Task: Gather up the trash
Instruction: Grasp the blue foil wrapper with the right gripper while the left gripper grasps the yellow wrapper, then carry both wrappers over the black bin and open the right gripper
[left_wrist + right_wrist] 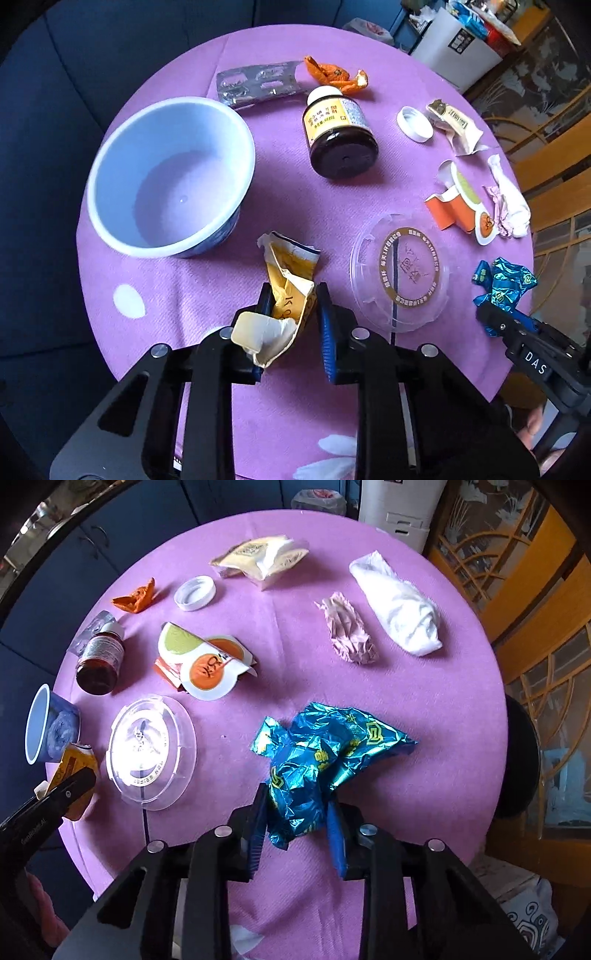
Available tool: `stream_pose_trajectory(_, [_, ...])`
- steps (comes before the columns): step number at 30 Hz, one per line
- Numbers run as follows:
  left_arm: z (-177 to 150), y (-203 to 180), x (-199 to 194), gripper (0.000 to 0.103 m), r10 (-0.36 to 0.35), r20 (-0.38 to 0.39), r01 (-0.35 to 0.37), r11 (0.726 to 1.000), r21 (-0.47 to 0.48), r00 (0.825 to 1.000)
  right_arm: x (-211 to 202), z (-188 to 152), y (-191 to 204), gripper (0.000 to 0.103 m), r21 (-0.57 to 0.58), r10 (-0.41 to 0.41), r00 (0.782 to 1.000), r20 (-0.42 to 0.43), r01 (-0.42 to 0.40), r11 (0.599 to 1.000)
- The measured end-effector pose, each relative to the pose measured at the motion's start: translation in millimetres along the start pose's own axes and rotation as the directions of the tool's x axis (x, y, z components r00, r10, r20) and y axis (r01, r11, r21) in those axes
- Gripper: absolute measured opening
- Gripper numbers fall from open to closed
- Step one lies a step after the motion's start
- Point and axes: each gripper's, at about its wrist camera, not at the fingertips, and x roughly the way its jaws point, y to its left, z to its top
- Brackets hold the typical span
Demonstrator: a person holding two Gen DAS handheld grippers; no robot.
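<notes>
White letters "DAS" stand on the black body of the right gripper (496,325), near the table's right edge. The left gripper (79,781), at the table's left edge, carries small pale lettering, too blurred to read. Print on the brown bottle (338,129), clear lid (400,273) and wrappers stays illegible.

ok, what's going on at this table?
A person is clearing trash off a purple table with two handheld grippers. The left gripper is clamped on a yellow wrapper beside the bowl; the right gripper pinches a blue foil wrapper. Bottle, lid, cap and other scraps still lie around.
</notes>
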Motion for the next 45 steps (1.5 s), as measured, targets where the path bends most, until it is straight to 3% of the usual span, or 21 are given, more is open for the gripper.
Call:
stream_pose_trajectory(6, [-2,-7,-35,0.023,0.018,0.094,-0.021,0.999,0.037,0.995,-24,3,3,0.028,-0.003,-0.014,0.996,0.091,0.014,1.0])
stream_pose_trajectory(13, [9,-38,-57,0.023,0.013,0.147,-0.028,0.995,0.099,0.989,-50,2,-9,0.028,0.036,-0.052,0.981,0.189,0.046,0.998])
stream_pose_trajectory(22, [24,-130,-68,0.023,0.008,0.241,-0.068,0.968,0.242,0.97,-71,9,-60,0.028,0.123,-0.078,0.96,0.269,0.046,0.991])
stream_pose_trajectory(45, [21,-287,-35,0.023,-0.041,0.229,-0.066,0.896,0.44,0.973,-77,4,-198,0.028,0.346,-0.163,0.944,0.288,0.056,0.937])
